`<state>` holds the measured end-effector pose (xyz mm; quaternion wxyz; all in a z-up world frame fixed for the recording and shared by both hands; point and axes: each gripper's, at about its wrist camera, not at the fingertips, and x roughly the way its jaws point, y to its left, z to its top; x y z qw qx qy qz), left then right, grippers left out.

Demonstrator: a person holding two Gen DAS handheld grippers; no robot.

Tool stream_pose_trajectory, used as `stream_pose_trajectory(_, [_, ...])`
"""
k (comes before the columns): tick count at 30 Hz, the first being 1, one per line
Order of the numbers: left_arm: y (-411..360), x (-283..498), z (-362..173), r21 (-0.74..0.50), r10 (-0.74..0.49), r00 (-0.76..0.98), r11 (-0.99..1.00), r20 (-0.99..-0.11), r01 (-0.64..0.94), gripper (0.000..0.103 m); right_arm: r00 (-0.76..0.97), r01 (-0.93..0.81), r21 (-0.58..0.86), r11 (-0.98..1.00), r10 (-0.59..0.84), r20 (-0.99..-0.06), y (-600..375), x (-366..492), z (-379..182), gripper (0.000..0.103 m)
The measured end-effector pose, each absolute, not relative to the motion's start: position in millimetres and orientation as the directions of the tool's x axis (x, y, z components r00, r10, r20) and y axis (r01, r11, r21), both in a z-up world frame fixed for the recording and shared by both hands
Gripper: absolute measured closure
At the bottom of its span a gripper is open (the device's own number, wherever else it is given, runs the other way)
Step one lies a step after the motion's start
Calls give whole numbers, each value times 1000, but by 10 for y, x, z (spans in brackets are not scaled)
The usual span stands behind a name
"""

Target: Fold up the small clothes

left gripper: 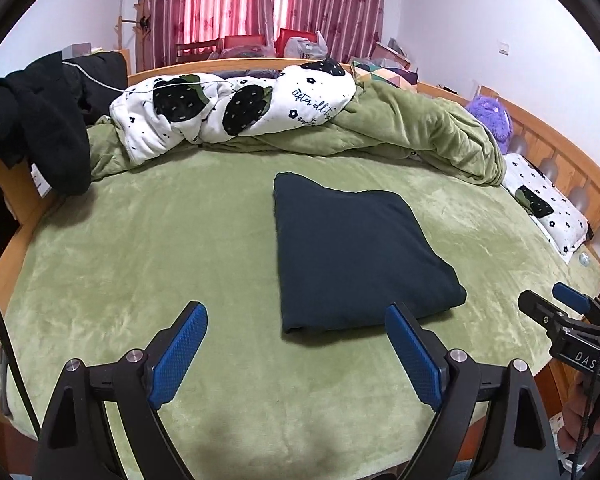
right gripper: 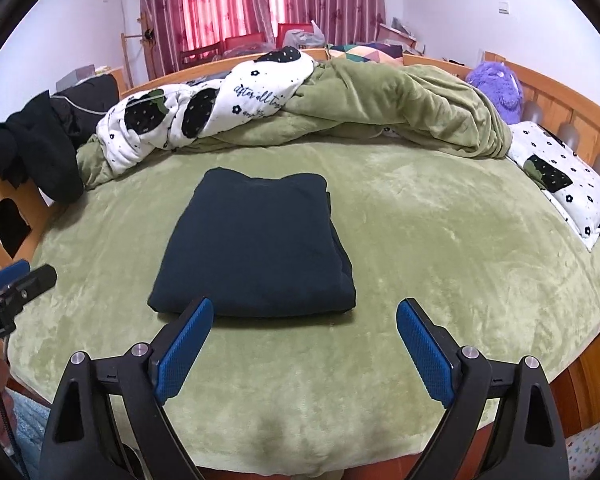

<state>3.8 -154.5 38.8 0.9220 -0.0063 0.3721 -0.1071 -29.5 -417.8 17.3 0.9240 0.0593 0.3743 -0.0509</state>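
A dark navy garment lies folded into a neat rectangle on the green bed cover; it also shows in the right wrist view. My left gripper is open and empty, held above the bed just short of the garment's near edge. My right gripper is open and empty, just short of the garment's near right corner. Each gripper shows at the edge of the other's view, the right one and the left one.
A rumpled green duvet and a white quilt with black strawberries lie along the far side. Black clothes hang over the wooden rail at left. A patterned pillow and a purple plush toy are at right.
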Motion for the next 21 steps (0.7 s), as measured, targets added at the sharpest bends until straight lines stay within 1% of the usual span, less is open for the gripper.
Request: stream_pose_trajectory(21, [-1587,-96,419,-83,-208,710,975,-673,207,13,705,134,55,989,-56,-707,-4150,-393,151,11])
